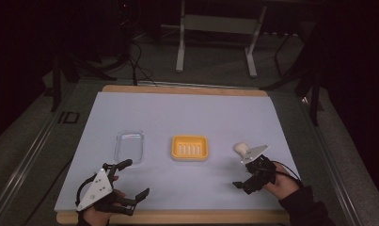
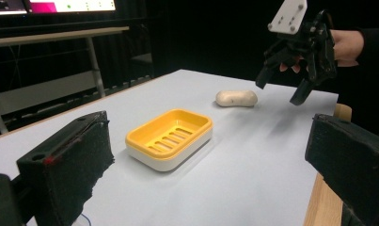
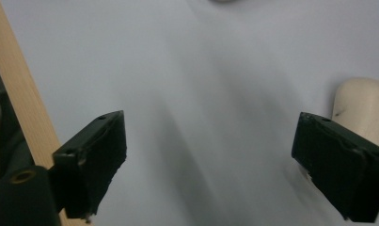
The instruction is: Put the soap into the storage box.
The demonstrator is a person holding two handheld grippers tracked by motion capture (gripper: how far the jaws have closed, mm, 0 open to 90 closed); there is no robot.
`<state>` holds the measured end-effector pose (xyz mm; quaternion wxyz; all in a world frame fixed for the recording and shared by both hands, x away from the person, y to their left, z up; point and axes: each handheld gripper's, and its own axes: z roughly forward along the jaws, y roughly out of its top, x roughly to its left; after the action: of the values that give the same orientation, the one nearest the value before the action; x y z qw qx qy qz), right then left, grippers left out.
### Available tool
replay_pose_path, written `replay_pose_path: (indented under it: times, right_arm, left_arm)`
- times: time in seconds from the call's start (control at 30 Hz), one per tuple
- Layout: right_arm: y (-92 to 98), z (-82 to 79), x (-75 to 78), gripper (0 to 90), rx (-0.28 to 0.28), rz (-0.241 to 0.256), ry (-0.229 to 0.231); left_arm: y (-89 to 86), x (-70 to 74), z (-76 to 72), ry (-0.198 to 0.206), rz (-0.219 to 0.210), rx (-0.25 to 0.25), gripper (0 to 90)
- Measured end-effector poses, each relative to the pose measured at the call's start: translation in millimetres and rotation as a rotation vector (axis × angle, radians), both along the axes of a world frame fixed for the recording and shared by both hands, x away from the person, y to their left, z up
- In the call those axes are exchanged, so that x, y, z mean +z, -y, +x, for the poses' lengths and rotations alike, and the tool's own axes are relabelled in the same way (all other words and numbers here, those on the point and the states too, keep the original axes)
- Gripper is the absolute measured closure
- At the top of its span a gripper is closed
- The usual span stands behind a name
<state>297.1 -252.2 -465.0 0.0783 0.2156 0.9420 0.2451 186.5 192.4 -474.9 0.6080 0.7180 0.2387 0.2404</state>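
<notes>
Looking down from the high view, your right gripper [image 1: 247, 175] hangs with its jaws spread and empty, and the soap bar [image 1: 240, 149] lies on the mat just ahead of it. Your left gripper [image 1: 127, 180] is also spread wide and holds nothing; the clear lid [image 1: 130, 146] lies flat just beyond its far jaw. The yellow soap dish [image 1: 190, 148] sits between your two tools and is empty.

From the left gripper view, the dish [image 2: 170, 138] lies just past your jaws, its slotted yellow tray seated in a white base, nothing in it. The soap [image 2: 236, 98] lies farther off, below the right gripper [image 2: 283, 84]. It looks smooth, rounded and hard, probably light but slippery, so I would clamp it across the narrow middle.

In the right gripper view, the soap [image 3: 366, 101] lies behind your right-hand jaw, touching nothing.
</notes>
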Motion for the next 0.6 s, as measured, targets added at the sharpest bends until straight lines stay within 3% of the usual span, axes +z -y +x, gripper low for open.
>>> replay_pose_path:
  times: [0.03,0.13,0.27,0.37,0.43,0.47,0.6]
  right_arm:
    - [-0.5,0.3,-0.2,12.0,0.009,-0.008,0.008]
    - [-3.7,1.4,-0.1,12.0,0.019,-0.034,-0.052]
    - [-10.0,3.2,-2.0,13.1,0.034,-0.122,-0.115]
    - [-12.6,4.2,-1.8,13.1,0.041,-0.157,-0.119]
    - [-14.1,5.7,-0.3,13.1,0.048,-0.17,-0.136]
    - [-15.5,7.3,1.1,13.1,0.052,-0.185,-0.167]
    - [-17.8,9.5,1.7,13.3,0.049,-0.218,-0.196]
  left_arm:
    - [0.0,0.0,0.0,-0.001,0.001,-0.001,1.2]
    - [0.2,-0.1,0.0,-0.001,0.003,-0.001,1.2]
    - [0.7,-0.2,-0.1,-0.003,0.006,0.0,1.2]
    - [0.6,-0.2,-0.1,-0.003,0.007,0.001,1.1]
    - [0.7,-0.3,0.0,-0.003,0.008,0.001,1.2]
    - [1.0,-0.4,-0.1,-0.004,0.006,0.002,1.2]
    - [1.0,-0.4,-0.1,-0.003,0.008,0.001,1.2]
